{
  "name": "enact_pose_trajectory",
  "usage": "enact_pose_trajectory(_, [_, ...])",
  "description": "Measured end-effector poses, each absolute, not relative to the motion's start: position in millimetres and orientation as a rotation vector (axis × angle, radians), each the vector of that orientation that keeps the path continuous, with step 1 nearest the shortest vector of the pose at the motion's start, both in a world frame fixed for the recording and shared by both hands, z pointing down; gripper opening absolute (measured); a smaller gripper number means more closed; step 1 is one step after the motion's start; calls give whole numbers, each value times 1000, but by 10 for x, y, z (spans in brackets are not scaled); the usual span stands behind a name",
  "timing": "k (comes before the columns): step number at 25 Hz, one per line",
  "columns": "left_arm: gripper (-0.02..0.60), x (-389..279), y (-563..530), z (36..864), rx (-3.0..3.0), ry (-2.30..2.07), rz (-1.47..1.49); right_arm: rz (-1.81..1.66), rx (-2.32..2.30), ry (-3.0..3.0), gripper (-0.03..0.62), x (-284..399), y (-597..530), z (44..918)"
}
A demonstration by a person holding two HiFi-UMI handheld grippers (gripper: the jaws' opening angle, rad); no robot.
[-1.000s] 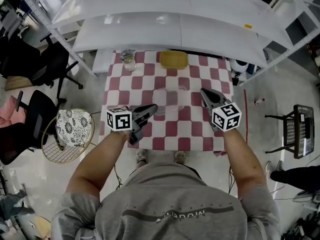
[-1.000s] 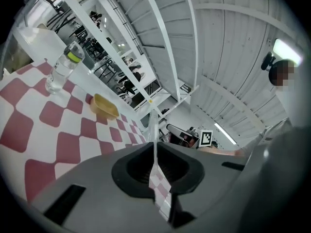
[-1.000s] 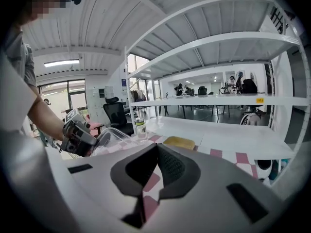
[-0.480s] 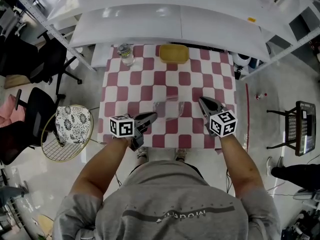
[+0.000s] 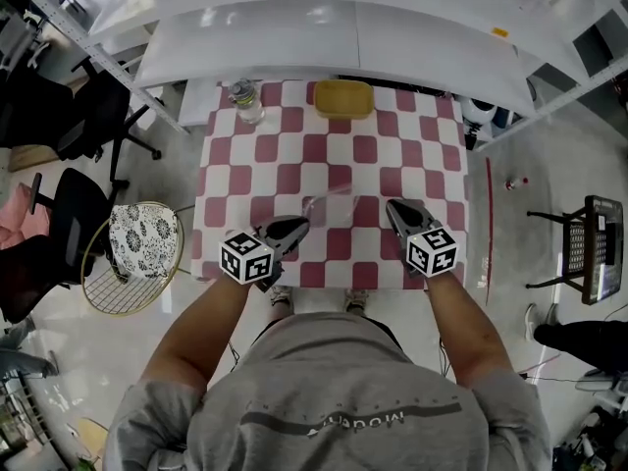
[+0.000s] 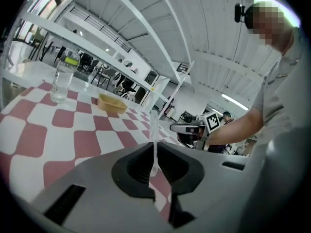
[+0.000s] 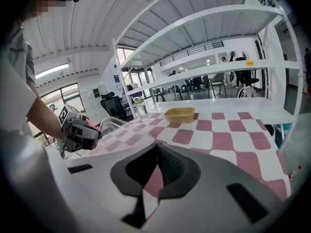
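Clear empty tub (image 5: 330, 207), rim pinched by left hand-held gripper (image 5: 298, 227); right hand-held gripper (image 5: 392, 207) pressed together

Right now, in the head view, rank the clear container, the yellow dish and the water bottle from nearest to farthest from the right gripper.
From the right gripper:
1. Clear container: just to its left, near the table's front, pinched by the left gripper.
2. Yellow dish: ahead, at the table's far edge.
3. Water bottle: far-left corner, plainly the farthest.
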State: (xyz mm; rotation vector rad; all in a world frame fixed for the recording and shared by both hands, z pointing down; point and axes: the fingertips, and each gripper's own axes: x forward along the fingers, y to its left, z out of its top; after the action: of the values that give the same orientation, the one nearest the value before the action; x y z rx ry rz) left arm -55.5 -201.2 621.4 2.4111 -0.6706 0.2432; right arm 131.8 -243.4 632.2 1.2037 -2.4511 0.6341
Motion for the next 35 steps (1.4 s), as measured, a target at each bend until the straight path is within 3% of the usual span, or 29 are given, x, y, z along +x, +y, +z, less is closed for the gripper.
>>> enact_pose_trajectory(17, [32, -496, -2263, 5757, 2802, -932, 491, 603, 1254, -2509, 26, 1308, -2607, 6077])
enact_pose_trajectory(35, [32, -586, -2421, 5734, 2787, -971, 468, 576, 1257, -2503, 25, 1285, -2636, 6056])
